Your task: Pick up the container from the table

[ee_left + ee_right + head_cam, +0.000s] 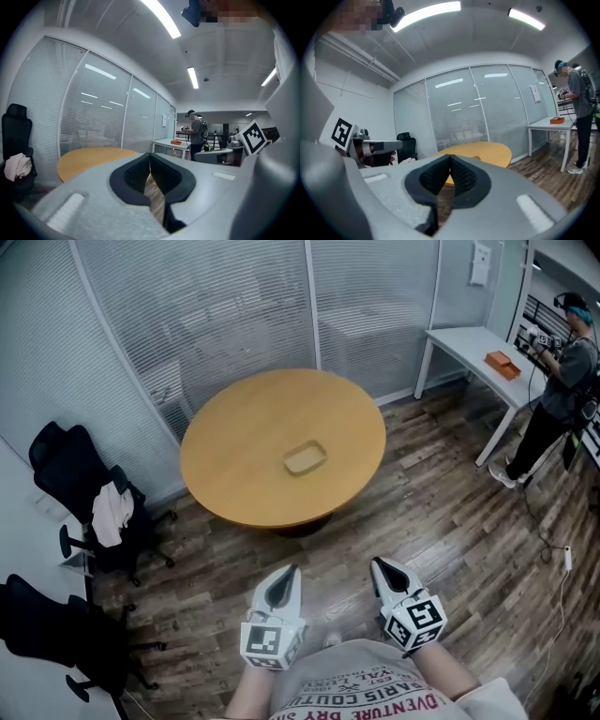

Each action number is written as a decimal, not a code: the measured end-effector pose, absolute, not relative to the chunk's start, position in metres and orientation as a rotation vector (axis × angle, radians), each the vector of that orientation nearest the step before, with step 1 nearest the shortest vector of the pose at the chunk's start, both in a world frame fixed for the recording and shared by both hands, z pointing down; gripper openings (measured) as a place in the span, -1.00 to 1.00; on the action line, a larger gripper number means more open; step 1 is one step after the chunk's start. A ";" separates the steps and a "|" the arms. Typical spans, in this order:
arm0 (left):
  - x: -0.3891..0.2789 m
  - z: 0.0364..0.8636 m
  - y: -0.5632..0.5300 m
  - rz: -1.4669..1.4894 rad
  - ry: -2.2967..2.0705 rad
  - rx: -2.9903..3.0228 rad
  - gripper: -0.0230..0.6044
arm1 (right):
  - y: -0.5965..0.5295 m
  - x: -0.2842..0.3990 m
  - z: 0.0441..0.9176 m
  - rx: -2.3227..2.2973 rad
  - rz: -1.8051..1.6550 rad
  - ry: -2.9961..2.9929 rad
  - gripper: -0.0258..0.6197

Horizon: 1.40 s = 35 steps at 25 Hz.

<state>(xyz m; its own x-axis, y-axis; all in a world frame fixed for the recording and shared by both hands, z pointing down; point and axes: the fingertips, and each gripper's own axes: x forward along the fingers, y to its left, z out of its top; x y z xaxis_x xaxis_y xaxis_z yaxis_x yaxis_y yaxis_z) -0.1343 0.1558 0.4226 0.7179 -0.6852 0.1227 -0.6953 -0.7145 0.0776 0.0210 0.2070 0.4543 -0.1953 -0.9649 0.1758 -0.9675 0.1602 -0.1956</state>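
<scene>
A shallow tan container (305, 458) lies near the middle of the round wooden table (234, 437). My left gripper (283, 581) and right gripper (386, 570) hang close to my body over the floor, well short of the table's near edge. Both are shut with nothing between the jaws. In the left gripper view the jaw tips (151, 155) meet, with the table (89, 158) beyond. In the right gripper view the tips (450, 158) also meet, with the table (483, 152) behind them, where the container's edge (476, 157) barely shows.
Two black office chairs (89, 498) (56, 629) stand at the left, one draped with a white cloth (111, 512). A white desk (487, 357) with an orange object (502, 364) is at the right, a person (553, 399) beside it. Glass partitions with blinds (253, 306) stand behind the table.
</scene>
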 end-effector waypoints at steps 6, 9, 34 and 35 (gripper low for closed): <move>-0.155 0.436 0.107 0.128 -1.169 2.746 -0.90 | 0.156 0.013 0.459 1.978 0.446 -2.379 -0.92; -0.160 0.441 0.089 0.129 -1.205 2.732 -0.90 | 0.125 0.015 0.465 1.964 0.449 -2.382 -0.92; -0.041 0.455 -0.169 0.147 -1.756 2.417 -0.90 | -0.204 0.152 0.501 1.465 0.458 -2.570 -0.92; -0.034 0.456 -0.180 0.159 -1.780 2.409 -0.90 | -0.217 0.160 0.506 1.450 0.477 -2.566 -0.92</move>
<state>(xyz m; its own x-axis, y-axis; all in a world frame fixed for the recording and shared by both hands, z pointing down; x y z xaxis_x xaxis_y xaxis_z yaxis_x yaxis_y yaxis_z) -0.0335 -0.1802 0.4559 0.2937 -0.9409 0.1689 -0.9559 -0.2893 0.0509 0.1605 -0.2169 0.5058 -0.5187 -0.8051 0.2878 -0.8547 0.4802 -0.1971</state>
